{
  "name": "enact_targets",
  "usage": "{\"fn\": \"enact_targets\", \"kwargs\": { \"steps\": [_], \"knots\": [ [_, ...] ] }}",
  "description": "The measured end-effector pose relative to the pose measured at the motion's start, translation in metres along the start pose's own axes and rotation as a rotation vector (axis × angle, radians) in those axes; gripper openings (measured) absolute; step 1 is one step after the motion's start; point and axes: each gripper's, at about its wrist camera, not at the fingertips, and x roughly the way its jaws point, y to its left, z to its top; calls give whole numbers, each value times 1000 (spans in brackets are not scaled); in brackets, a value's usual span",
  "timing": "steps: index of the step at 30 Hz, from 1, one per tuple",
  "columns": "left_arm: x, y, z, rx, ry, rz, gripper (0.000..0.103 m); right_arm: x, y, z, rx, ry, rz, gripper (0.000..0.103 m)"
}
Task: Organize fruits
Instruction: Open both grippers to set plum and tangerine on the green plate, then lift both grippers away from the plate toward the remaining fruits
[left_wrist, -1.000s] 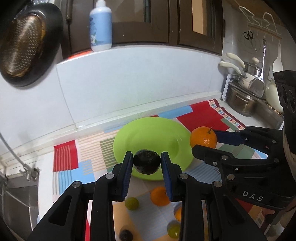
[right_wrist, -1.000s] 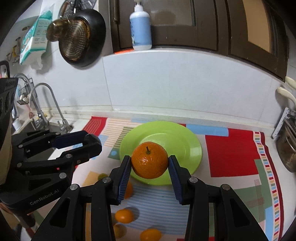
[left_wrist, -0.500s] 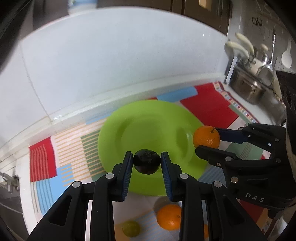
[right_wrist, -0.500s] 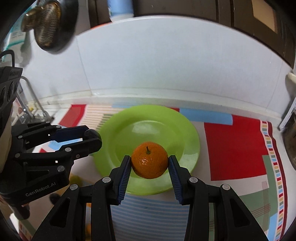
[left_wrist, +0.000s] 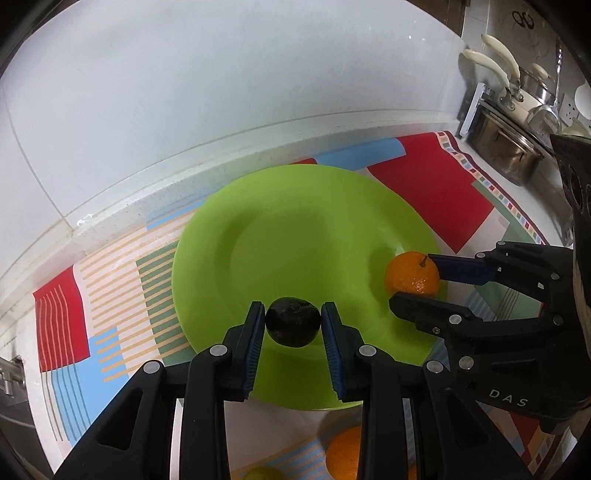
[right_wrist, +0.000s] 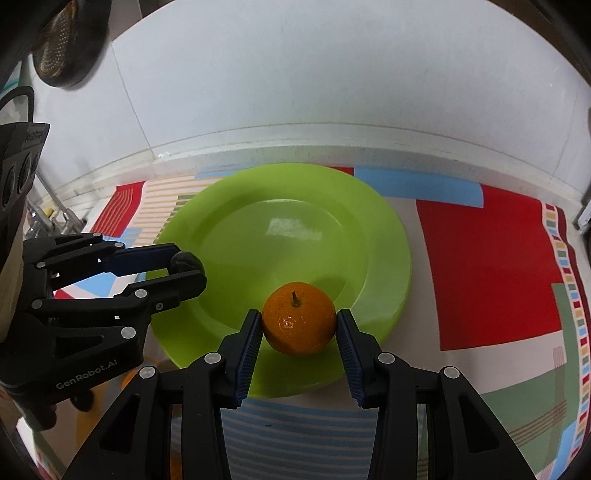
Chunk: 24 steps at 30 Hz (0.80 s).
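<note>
Now, from the left wrist view, the left gripper (left_wrist: 293, 326) has a small, dark, round wrinkled fruit (left_wrist: 293, 326) between its blue pads, and its jaws are opening: thin gaps already show either side of the fruit, which sits over the near rim of the round lime-green plastic plate (left_wrist: 295, 229). Best to let the pads part slowly and evenly, so the fruit settles instead of rolling off the rim toward the striped, multicoloured cloth mat (left_wrist: 436, 192) below the fingers. Off to the right of these jaws, the right gripper (left_wrist: 417, 286) brings in a round orange mandarin with a short stalk (left_wrist: 412, 273), so the two need to stay well apart. Over to the right wrist view: the right gripper (right_wrist: 299, 325) is clamped narrow on the mandarin (right_wrist: 298, 323), pads pressing both flanks, stalk up, above the plate's (right_wrist: 280, 206) near rim. I'd carry it a touch further ahead of the jaws, into the plate's flat centre, before letting go. The left gripper (right_wrist: 184, 264) sits left of these jaws with the dark fruit (right_wrist: 186, 260) at its tips.
</note>
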Motion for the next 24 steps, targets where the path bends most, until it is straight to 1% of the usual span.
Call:
{"fn": "enact_targets", "kwargs": {
  "steps": [1,3,6,7,9,14,16,18,22,24],
  "knots": [
    [-1,0,0,2,-5,3,35,0,1,0,-3,-3,0,42],
    [-5,0,1,5,-22,18,42,-2,2,0,-7,-11,-6,43],
    [-14,2,0,-5,-39,37,42,-9,3,1,-4,-41,-18,49],
    [-19,3,-1,-6,-46,38,43,-13,3,1,-5,-51,-26,49],
    [-28,2,-3,-6,-62,48,47,-21,4,1,-5,-68,-38,49],
    [-59,0,-11,-18,-120,60,49,-45,10,-2,4,-113,-34,49],
    [-72,-2,-15,-22,-141,60,51,-57,14,-6,7,-133,-36,49],
    [-85,-4,-20,-36,-162,57,54,-69,19,-10,13,-150,-28,49],
    [-112,-10,-34,-57,-198,54,56,-91,27,-20,18,-184,-27,49],
    [-124,-12,-41,-63,-212,54,59,-101,32,-24,20,-198,-26,49]
  ]
}}
